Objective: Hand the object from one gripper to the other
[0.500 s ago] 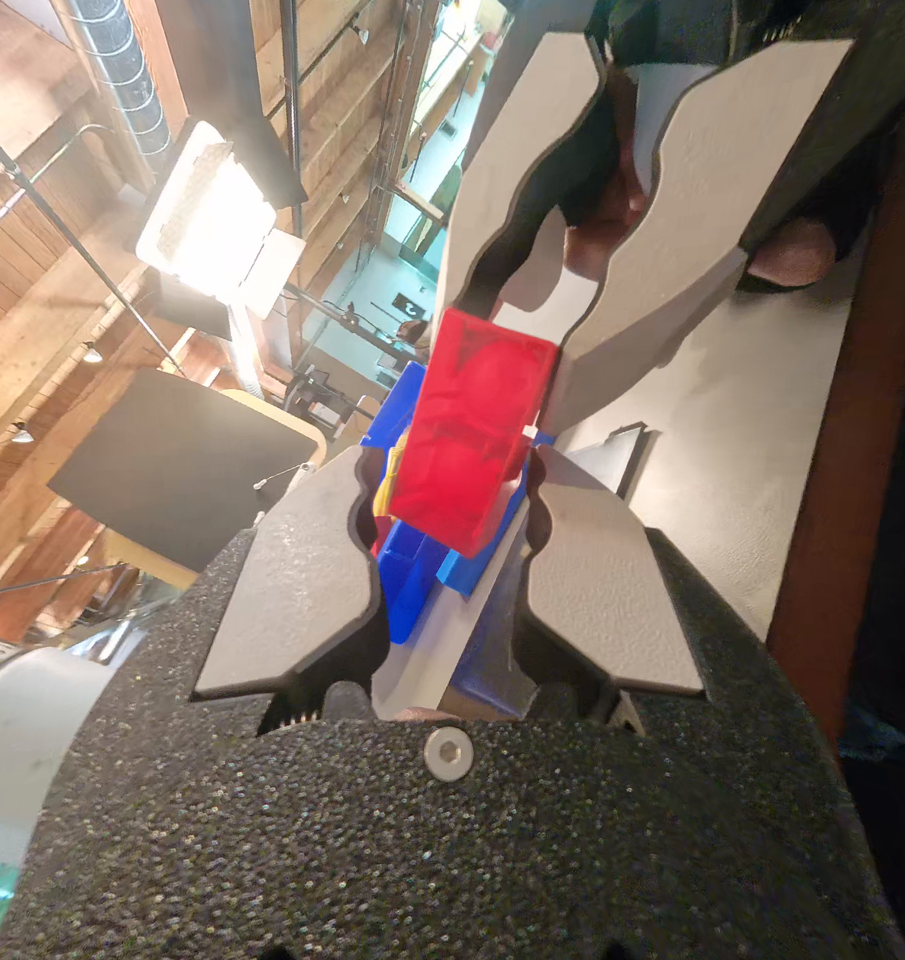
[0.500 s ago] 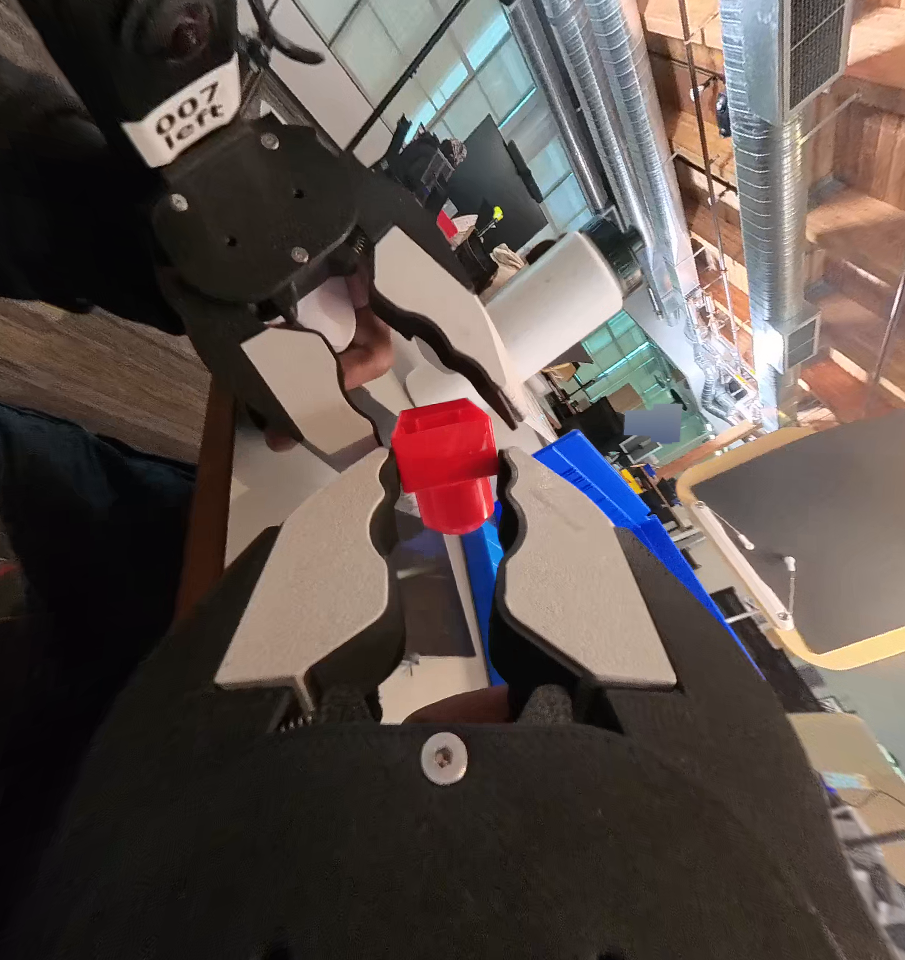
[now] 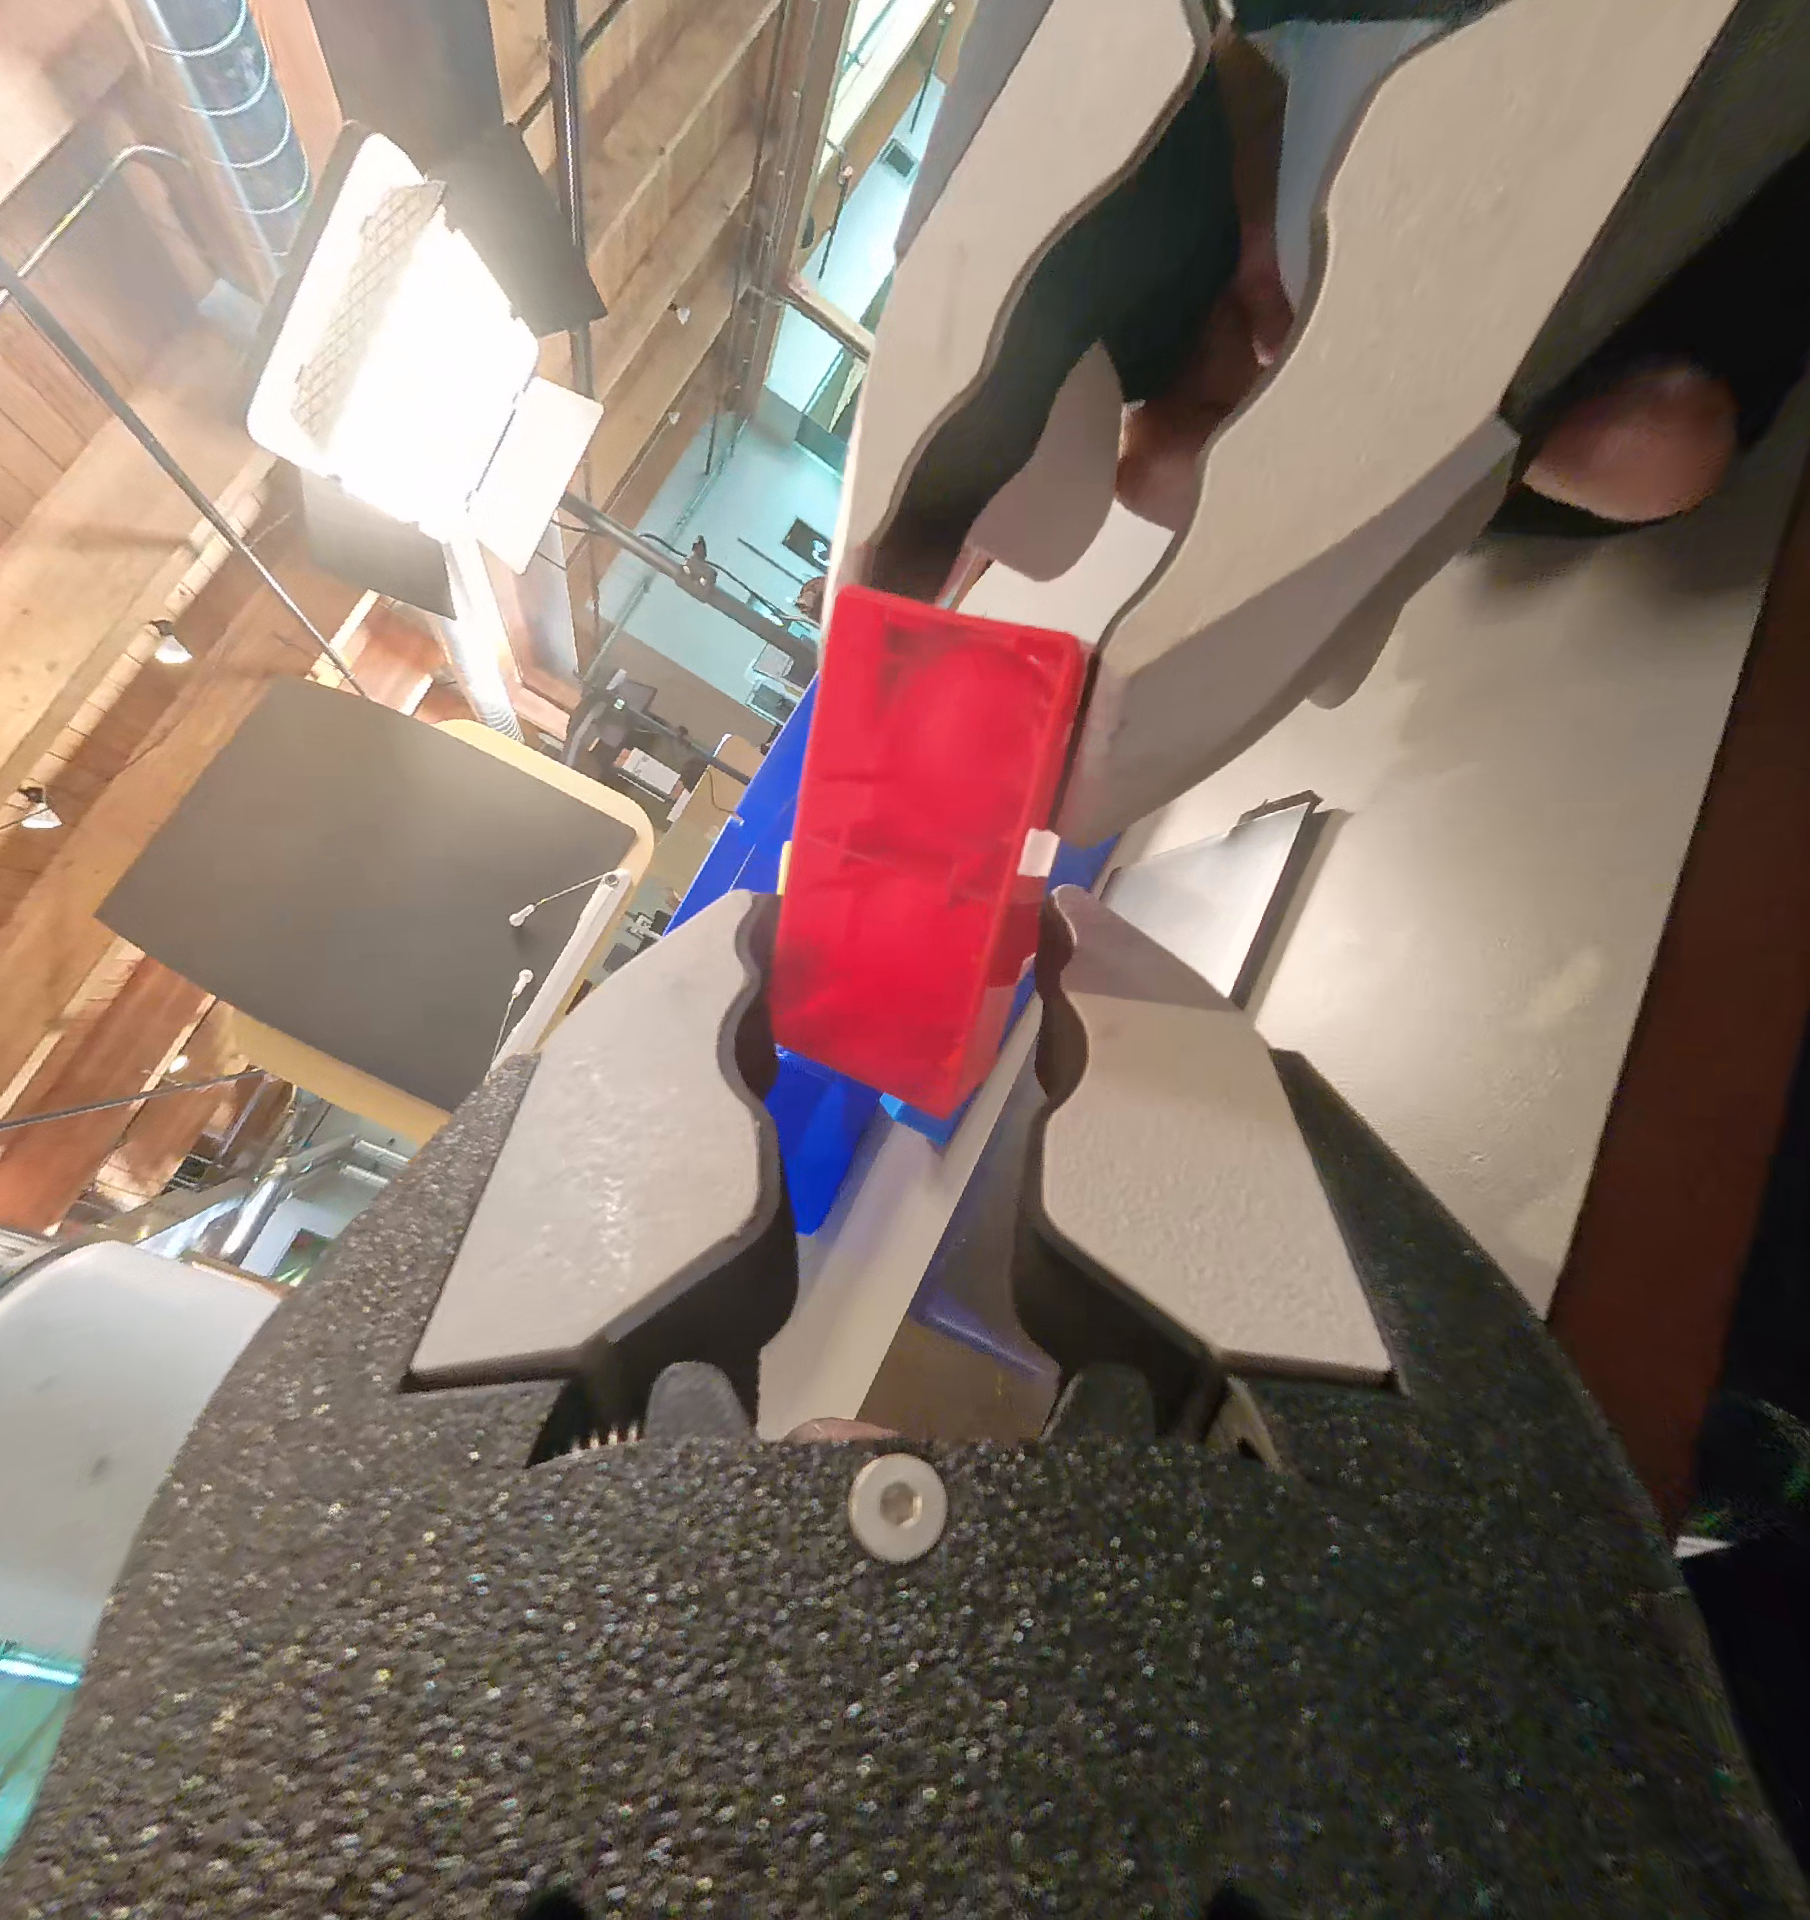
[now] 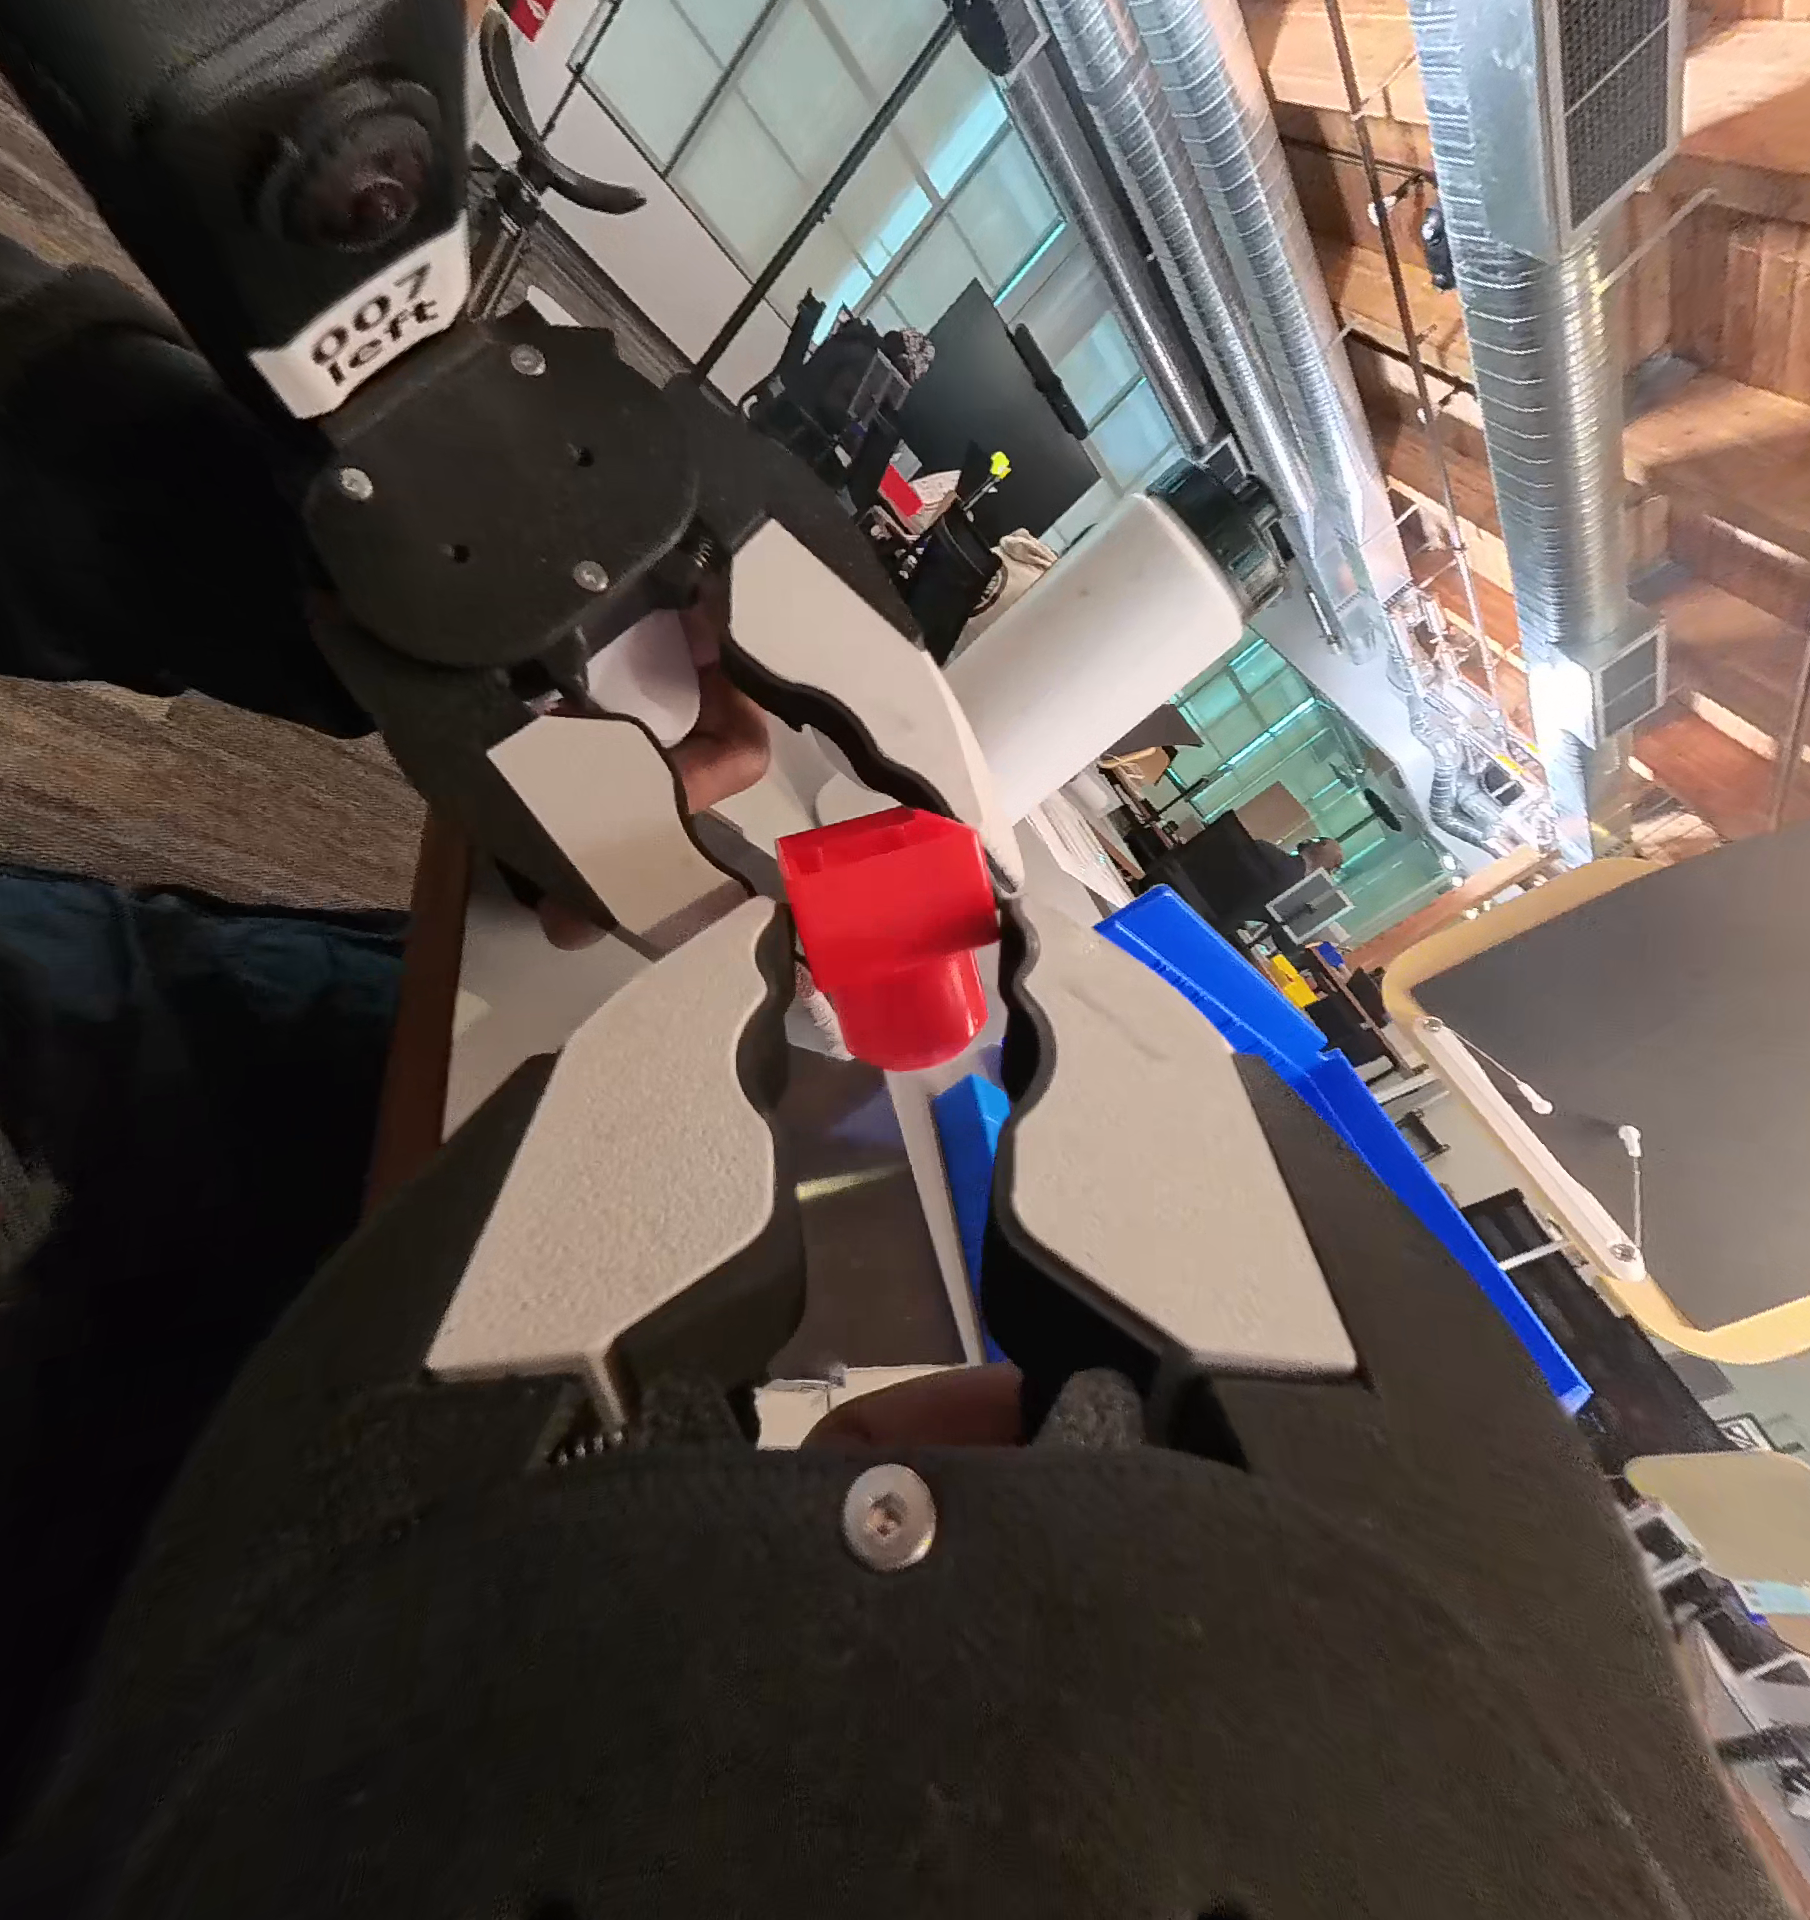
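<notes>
The red plastic block [image 3: 911, 862] hangs in the air above the grey worktop [image 3: 1452, 831], caught between the two grippers, which meet tip to tip. A blue bin [image 4: 1296, 1039] stands behind it on the worktop.

The right gripper [image 4: 896, 935] is clenched on the block. In the right wrist view both of its fingers press the sides of the square body, just above the round stud that points back toward the camera. The left gripper [image 3: 896, 925] has its fingers drawn in to about the block's width, one on each side of the block's near end. Whether they are truly clamped or only brushing the plastic, I cannot tell from either view.

The step in hand looks like the takeover itself, with the left gripper as the likely receiver. To do it well:

- Close the left gripper fully on the flat side faces, not on a corner or the hollow underside's rim.
- Keep both grippers motionless while both are on the block. Any twist between them would lever it out of one grip.
- Hold the right gripper clenched until the left grip is firm. Only then ease it open.
- Once open, draw the right gripper straight back along its own fingers, so its tips do not drag the block sideways.

The plastic looks smooth and hard, so a shallow pinch could slip. A deeper bite on the near end is safer.
</notes>
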A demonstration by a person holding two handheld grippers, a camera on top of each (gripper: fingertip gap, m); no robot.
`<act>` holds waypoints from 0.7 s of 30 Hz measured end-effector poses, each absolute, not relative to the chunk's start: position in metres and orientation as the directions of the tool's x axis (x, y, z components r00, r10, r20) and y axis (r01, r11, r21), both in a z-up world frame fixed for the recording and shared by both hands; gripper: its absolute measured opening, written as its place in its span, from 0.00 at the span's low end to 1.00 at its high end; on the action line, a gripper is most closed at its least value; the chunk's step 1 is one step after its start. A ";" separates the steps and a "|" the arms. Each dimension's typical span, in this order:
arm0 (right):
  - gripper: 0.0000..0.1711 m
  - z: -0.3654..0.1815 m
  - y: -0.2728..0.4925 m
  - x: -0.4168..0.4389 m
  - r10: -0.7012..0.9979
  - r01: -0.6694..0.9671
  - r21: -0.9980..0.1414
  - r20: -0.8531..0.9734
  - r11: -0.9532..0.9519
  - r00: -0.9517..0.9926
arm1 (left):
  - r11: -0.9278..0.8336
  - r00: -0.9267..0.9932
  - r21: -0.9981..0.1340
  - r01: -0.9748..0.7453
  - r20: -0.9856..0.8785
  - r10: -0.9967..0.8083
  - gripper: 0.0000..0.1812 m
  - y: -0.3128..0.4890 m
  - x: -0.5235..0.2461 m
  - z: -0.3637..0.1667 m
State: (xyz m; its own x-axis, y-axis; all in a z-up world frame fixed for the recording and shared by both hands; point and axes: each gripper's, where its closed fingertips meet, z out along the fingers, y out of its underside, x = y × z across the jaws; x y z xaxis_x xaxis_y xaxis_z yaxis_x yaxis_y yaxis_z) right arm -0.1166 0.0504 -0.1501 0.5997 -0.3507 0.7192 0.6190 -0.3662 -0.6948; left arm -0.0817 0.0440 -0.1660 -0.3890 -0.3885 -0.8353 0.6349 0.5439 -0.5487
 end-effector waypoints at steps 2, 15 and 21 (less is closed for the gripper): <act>0.26 -0.150 0.050 -0.117 -0.351 0.618 -0.696 0.718 -0.365 0.601 | 0.559 -0.380 -0.539 0.630 -0.842 -0.384 0.27 0.043 -0.080 -0.168; 0.29 -0.157 0.055 -0.122 -0.310 0.652 -0.645 0.764 -0.400 0.565 | 0.600 -0.327 -0.491 0.632 -0.871 -0.367 0.27 0.042 -0.076 -0.171; 0.25 -0.165 0.052 -0.122 -0.302 0.668 -0.576 0.817 -0.472 0.492 | 0.614 -0.334 -0.464 0.639 -0.886 -0.322 0.27 0.037 -0.077 -0.178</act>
